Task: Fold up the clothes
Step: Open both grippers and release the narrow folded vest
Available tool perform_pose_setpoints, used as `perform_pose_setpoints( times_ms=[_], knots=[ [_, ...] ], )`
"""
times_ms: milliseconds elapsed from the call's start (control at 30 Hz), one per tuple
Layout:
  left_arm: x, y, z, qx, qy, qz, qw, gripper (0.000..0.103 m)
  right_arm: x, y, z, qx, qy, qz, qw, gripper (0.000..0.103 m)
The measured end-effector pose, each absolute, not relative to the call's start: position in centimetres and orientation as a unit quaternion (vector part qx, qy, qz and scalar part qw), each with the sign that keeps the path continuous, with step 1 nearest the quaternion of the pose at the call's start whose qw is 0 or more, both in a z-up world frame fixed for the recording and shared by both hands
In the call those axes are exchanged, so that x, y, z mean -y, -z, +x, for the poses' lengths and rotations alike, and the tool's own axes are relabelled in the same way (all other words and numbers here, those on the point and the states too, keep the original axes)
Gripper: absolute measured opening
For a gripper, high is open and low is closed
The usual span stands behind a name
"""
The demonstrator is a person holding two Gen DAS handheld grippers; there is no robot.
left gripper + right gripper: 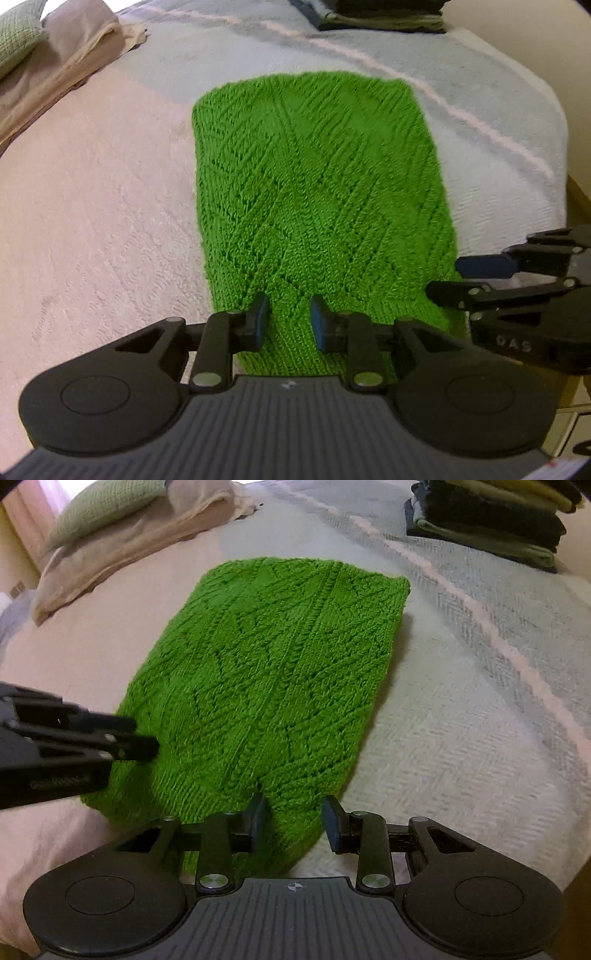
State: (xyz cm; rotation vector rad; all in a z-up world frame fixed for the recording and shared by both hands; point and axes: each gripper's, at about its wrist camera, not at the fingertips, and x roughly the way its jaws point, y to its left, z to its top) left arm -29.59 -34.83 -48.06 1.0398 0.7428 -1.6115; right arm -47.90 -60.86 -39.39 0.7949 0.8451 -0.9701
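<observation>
I find the green sweater [317, 199] lying flat mid-bed, its near hem at six o'clock beneath my left claw [286, 321] and right claw [295, 821], both narrowly parted and empty, apparently placed to pinch that hem.

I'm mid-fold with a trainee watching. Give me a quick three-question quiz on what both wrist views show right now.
1. True or false: the green knitted garment lies in a flat, folded oblong on the bed cover.
2. Multiple choice: where does the stack of folded dark clothes sit in the right wrist view? A) near left B) far right C) on the green garment
3. Fill in: the left gripper and the right gripper both stand over the garment's ____ end.

Key
1. True.
2. B.
3. Near; both sets of jaws stand apart, with knit showing between them.
</observation>
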Motion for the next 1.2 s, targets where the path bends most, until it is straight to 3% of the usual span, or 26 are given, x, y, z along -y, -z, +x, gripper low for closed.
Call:
perform_pose_setpoints(
  times_ms=[133, 233, 333, 733, 1200],
  knots=[
    [35.4, 46.1, -29.4, -0.331, 0.657, 0.431, 0.523, 0.025, 60.8, 36.9, -48.8, -0.373, 0.461, 0.393, 0.703, 0.035],
    [34.7, 44.6, -28.6, -0.353, 0.644, 0.428, 0.527, 0.039, 58.3, 34.7, -49.2, -0.358, 0.473, 0.405, 0.696, 0.049],
    [33.4, 43.8, -27.9, -0.364, 0.627, 0.441, 0.529, 0.041, 56.3, 33.2, -48.9, -0.350, 0.491, 0.414, 0.682, 0.058],
    [28.0, 36.3, -24.7, -0.350, 0.640, 0.436, 0.527, 0.052, 51.3, 25.6, -46.6, -0.314, 0.525, 0.432, 0.663, 0.059],
    [26.6, 32.9, -23.1, -0.343, 0.658, 0.414, 0.528, 0.053, 49.7, 22.2, -44.9, -0.312, 0.532, 0.411, 0.672, 0.059]
  ],
)
